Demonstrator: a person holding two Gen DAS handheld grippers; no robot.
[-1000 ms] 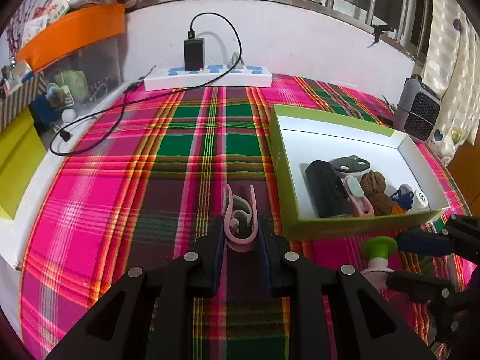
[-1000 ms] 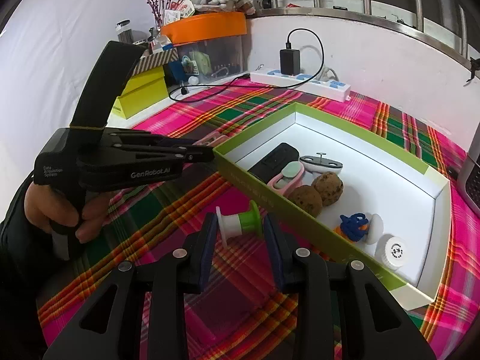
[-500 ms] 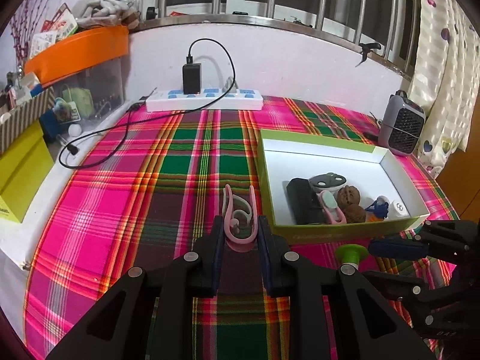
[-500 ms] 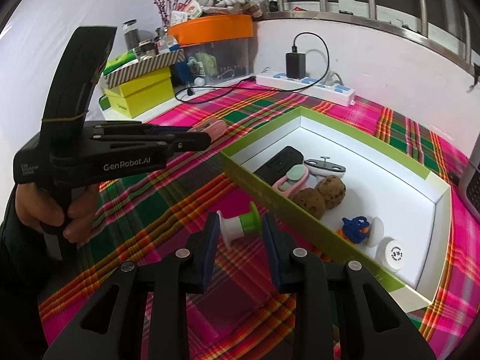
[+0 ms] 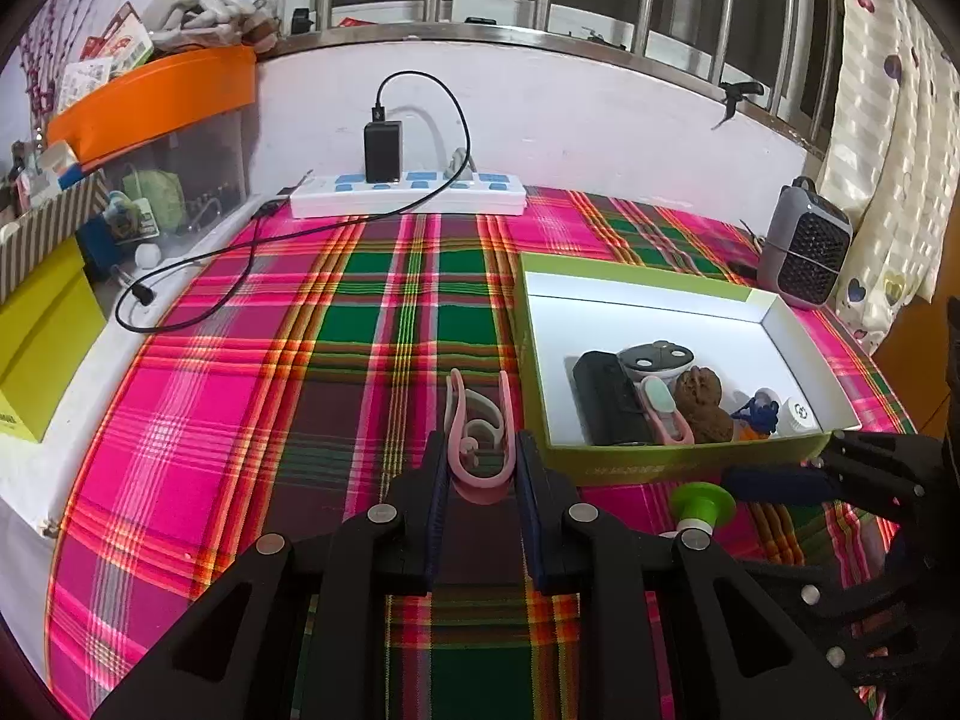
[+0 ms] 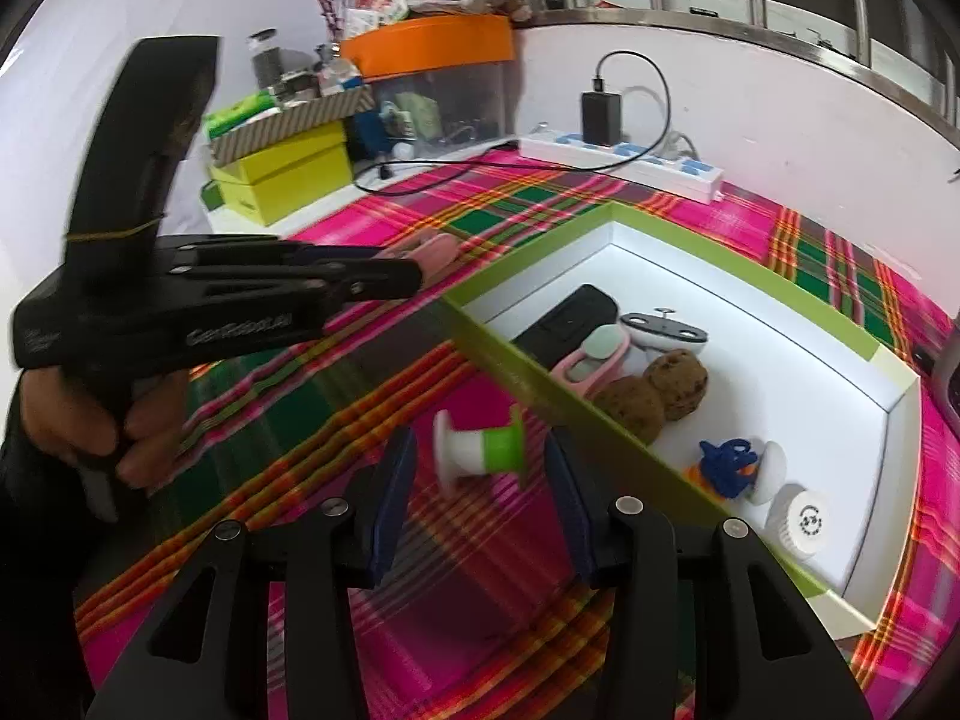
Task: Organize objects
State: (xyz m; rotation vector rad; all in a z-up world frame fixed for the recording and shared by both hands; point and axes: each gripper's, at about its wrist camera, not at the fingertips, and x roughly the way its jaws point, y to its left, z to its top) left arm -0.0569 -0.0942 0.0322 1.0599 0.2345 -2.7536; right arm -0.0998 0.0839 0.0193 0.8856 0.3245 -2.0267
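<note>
left tool [image 5: 479, 468] pinching curved pink plastic clip [image 5: 480, 438]; right tool [image 6: 480, 474] opening around loose green-white spool [image 6: 480, 450]

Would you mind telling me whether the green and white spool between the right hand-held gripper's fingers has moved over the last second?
No. The green and white spool remains beside the green cardboard box's near wall.

Left gripper [image 5: 480, 468] clamped tight, pads pressing on held item, angled downward; bare hand [image 6: 90, 426] wraps its handle. Right gripper [image 6: 480, 462] angled downward, jaws opening, pads clear of item between them.
</note>
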